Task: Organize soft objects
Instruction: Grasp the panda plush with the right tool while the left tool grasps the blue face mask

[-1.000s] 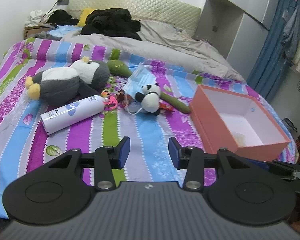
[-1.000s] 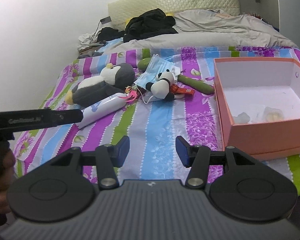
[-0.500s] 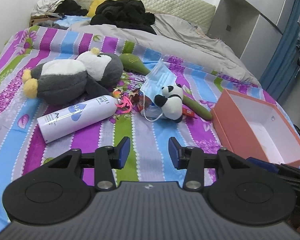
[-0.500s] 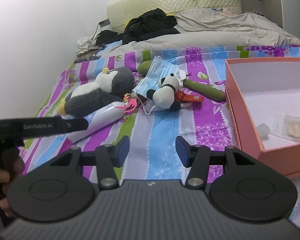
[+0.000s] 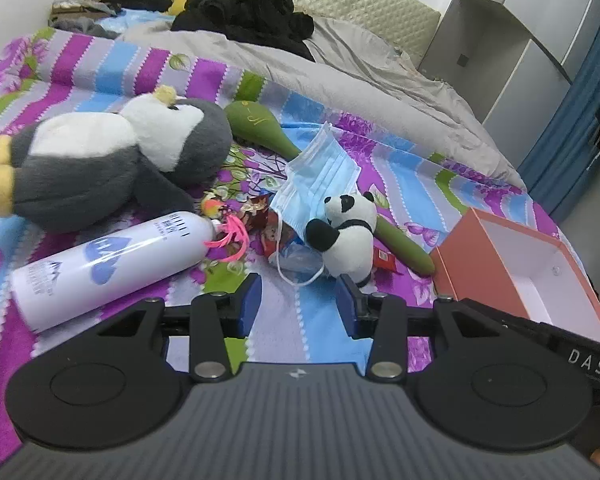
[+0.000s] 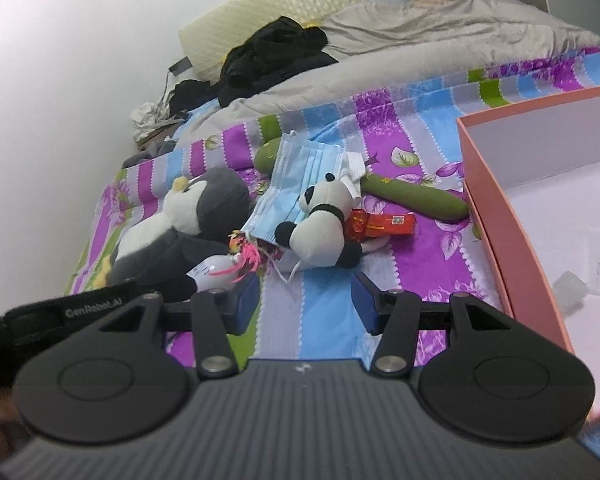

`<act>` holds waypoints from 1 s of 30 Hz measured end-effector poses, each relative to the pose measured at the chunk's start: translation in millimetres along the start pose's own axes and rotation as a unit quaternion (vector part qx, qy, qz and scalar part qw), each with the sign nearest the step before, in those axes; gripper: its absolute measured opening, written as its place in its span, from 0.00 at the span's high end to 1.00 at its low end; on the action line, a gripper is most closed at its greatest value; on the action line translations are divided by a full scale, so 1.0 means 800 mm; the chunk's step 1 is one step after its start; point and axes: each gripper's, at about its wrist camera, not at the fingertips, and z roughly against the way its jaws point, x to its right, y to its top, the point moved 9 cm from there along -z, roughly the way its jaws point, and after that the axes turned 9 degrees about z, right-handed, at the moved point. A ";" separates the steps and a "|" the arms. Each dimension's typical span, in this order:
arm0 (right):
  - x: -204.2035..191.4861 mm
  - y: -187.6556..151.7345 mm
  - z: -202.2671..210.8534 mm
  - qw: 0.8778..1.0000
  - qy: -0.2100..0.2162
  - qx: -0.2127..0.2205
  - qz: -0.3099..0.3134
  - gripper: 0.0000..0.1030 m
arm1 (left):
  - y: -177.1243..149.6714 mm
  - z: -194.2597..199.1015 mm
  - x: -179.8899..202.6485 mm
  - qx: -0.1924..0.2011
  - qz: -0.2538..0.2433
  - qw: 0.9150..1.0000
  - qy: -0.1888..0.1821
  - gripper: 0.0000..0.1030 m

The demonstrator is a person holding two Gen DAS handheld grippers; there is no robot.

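On the striped bedspread lie a large grey-and-white penguin plush [image 5: 100,160] [image 6: 180,224], a small panda plush [image 5: 346,236] [image 6: 320,232] and a blue face mask [image 5: 320,176] [image 6: 300,184]. An open pink box [image 5: 516,264] [image 6: 500,208] stands to the right. My left gripper [image 5: 298,300] is open and empty, just short of the panda. My right gripper [image 6: 306,300] is also open and empty, close below the panda.
A white bottle [image 5: 108,264] lies left of the panda, with a pink feathered trinket [image 5: 230,236] at its neck. A green club-shaped object [image 5: 320,184] [image 6: 412,196] and a red packet [image 6: 380,224] lie behind the panda. A grey duvet [image 5: 340,76] and black clothes [image 5: 244,12] cover the bed's far end.
Both grippers have moved forward and lower toward the pile of toys, which now looks larger and nearer. The jaws of both stay as wide as before. Nothing on the bed has shifted.
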 end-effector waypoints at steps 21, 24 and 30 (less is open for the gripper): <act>0.050 0.042 -0.166 0.992 0.035 -0.052 -0.106 0.48 | 0.059 -0.166 -0.031 -0.004 0.105 0.994 -0.021 0.55; 0.054 0.040 -0.183 0.989 0.042 -0.063 -0.125 0.48 | 0.061 -0.179 -0.034 -0.010 0.120 0.992 -0.030 0.62; 0.058 0.030 -0.211 0.980 0.063 -0.084 -0.170 0.48 | 0.051 -0.198 -0.027 -0.022 0.125 0.991 -0.035 0.90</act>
